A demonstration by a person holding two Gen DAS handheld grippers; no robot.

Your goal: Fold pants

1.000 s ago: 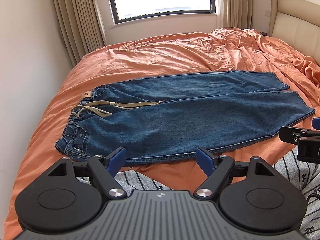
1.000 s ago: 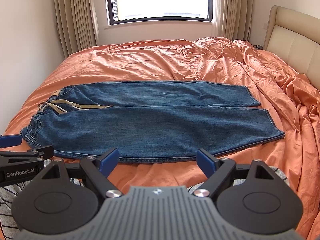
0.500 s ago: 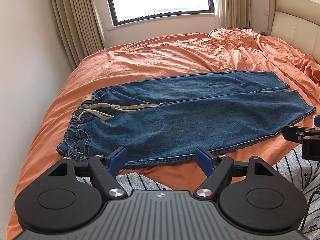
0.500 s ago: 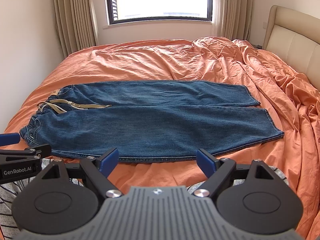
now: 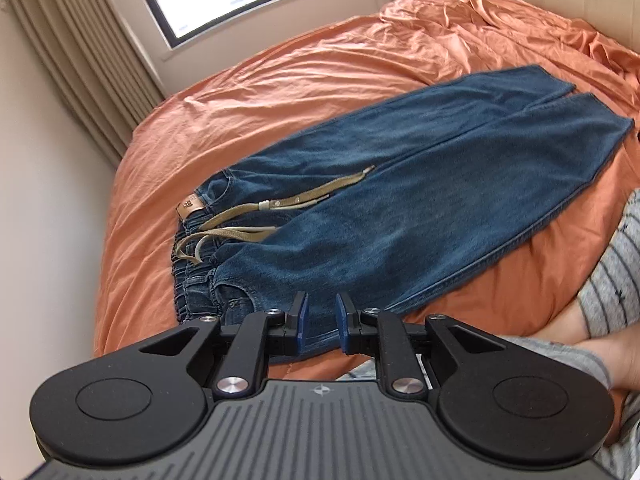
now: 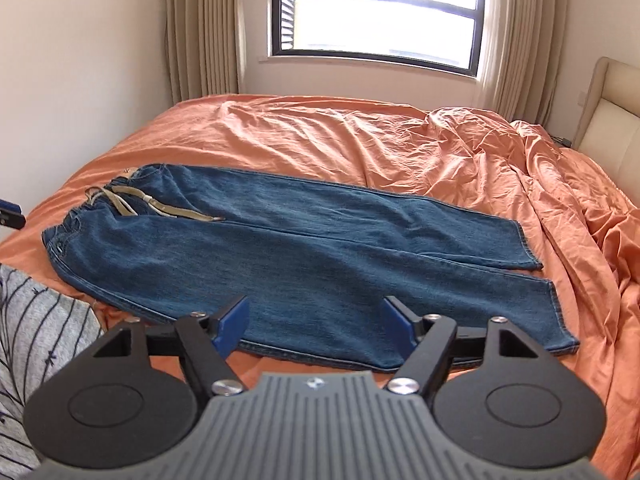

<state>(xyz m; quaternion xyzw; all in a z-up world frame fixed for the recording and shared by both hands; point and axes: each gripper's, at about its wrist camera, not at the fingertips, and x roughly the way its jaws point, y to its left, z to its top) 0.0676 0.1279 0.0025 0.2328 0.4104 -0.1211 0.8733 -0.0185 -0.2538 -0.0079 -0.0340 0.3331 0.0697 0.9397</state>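
Blue jeans lie flat on the orange bed, waistband at the left, leg hems at the right, a tan drawstring across the waist. They also show in the right wrist view. My left gripper hovers over the near waist corner with its jaws narrowed to a small gap, holding nothing. My right gripper is wide open above the near edge of the closer leg, towards the hem end.
The orange sheet is crumpled at the right by the beige headboard. A wall runs along the bed's left side; window and curtains stand behind. My grey striped sleeve shows at the near edge.
My left gripper has swung left and down towards the waist corner, and its jaws have narrowed from wide open. My right gripper has shifted right towards the leg hems and stays open.
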